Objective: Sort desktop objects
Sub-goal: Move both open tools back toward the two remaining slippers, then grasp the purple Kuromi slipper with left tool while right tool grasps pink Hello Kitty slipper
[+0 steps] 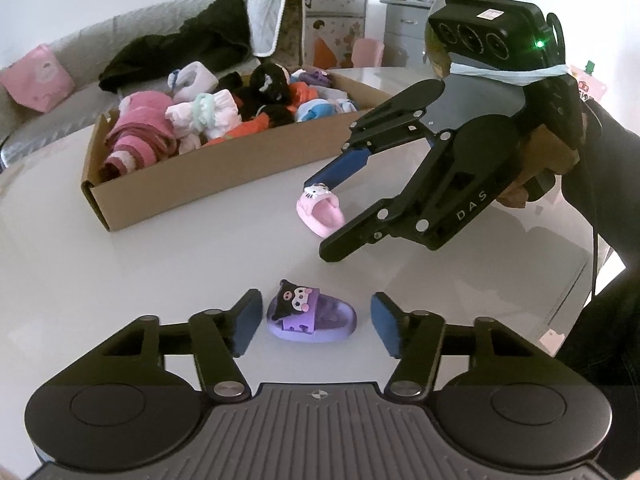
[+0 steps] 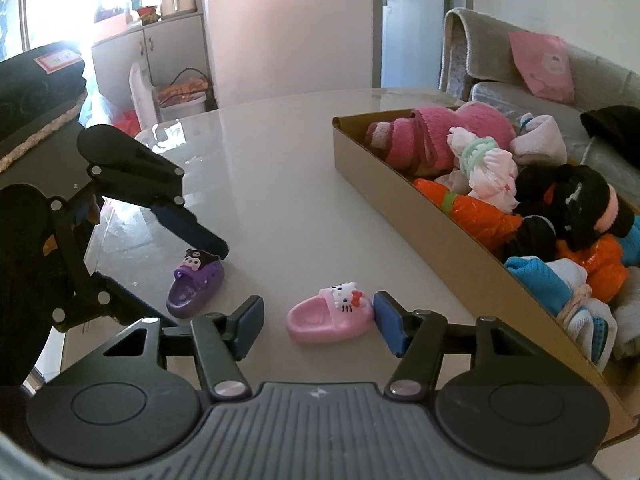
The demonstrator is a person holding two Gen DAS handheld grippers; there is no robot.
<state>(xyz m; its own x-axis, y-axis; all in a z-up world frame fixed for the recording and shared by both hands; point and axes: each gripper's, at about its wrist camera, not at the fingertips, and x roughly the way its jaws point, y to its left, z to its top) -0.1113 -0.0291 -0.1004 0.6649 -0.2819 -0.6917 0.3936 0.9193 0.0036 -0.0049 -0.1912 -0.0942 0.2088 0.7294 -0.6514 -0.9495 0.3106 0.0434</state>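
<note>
A small purple slipper [image 1: 311, 317] with a black cartoon face lies on the white table [image 1: 160, 272]. My left gripper [image 1: 312, 326] is open with a finger on each side of it, not touching. A small pink slipper [image 2: 330, 314] with a white cat face lies on the table between the open fingers of my right gripper [image 2: 319, 326]; the right pad [image 2: 390, 326] is close to its toe. The pink slipper [image 1: 320, 210] and right gripper [image 1: 320, 216] also show in the left wrist view, the purple slipper [image 2: 195, 288] and left gripper [image 2: 172, 276] in the right wrist view.
A long cardboard box [image 1: 192, 176] full of rolled socks and soft items [image 1: 208, 116] stands on the table behind the slippers; it shows in the right wrist view [image 2: 400, 200] at right. A sofa [image 1: 80, 64] with black clothing lies beyond the table.
</note>
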